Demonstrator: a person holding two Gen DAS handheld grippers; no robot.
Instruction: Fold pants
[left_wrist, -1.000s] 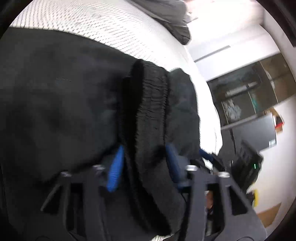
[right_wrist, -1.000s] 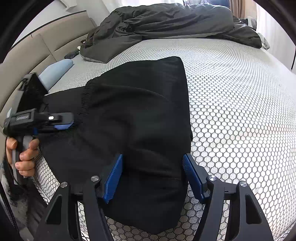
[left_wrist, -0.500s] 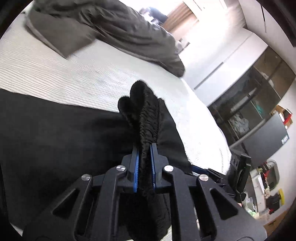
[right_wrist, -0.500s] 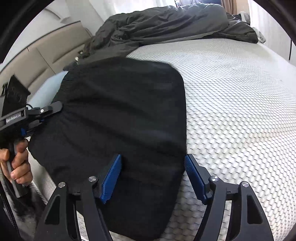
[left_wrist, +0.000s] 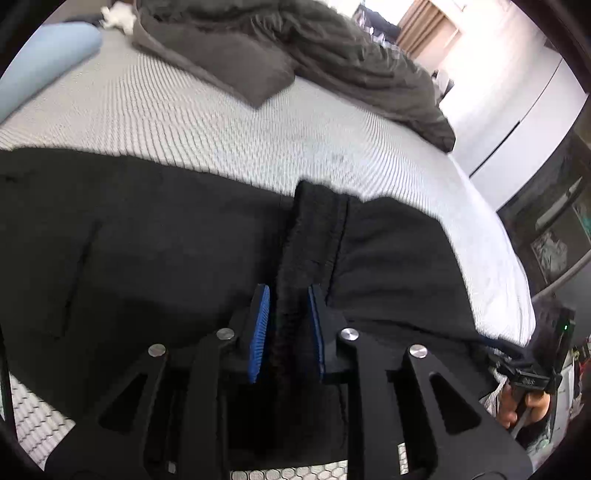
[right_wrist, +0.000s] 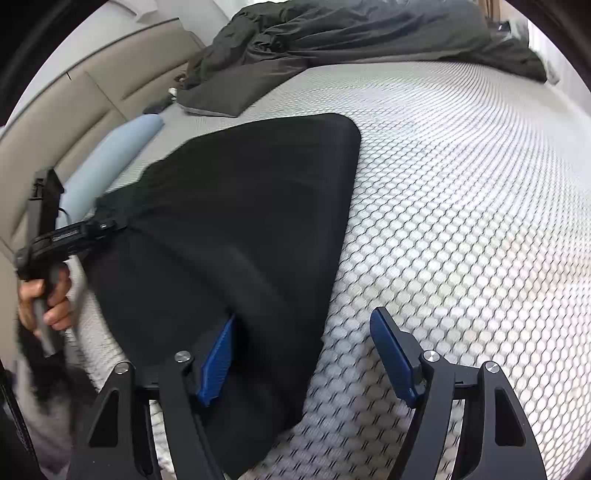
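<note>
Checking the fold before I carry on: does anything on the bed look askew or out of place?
The black pants lie skewed: the left gripper, jaws opening, has a bunched ridge between its pads.

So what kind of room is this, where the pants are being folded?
Most likely a bedroom. The black pants lie on a bare mattress with a honeycomb-patterned cover, a rumpled dark grey duvet is heaped at its far end, and a padded beige headboard runs along one side.

Bed (right_wrist: 461, 206): pants (right_wrist: 240, 229), duvet (right_wrist: 332, 33), pillow (right_wrist: 107, 162).
</note>
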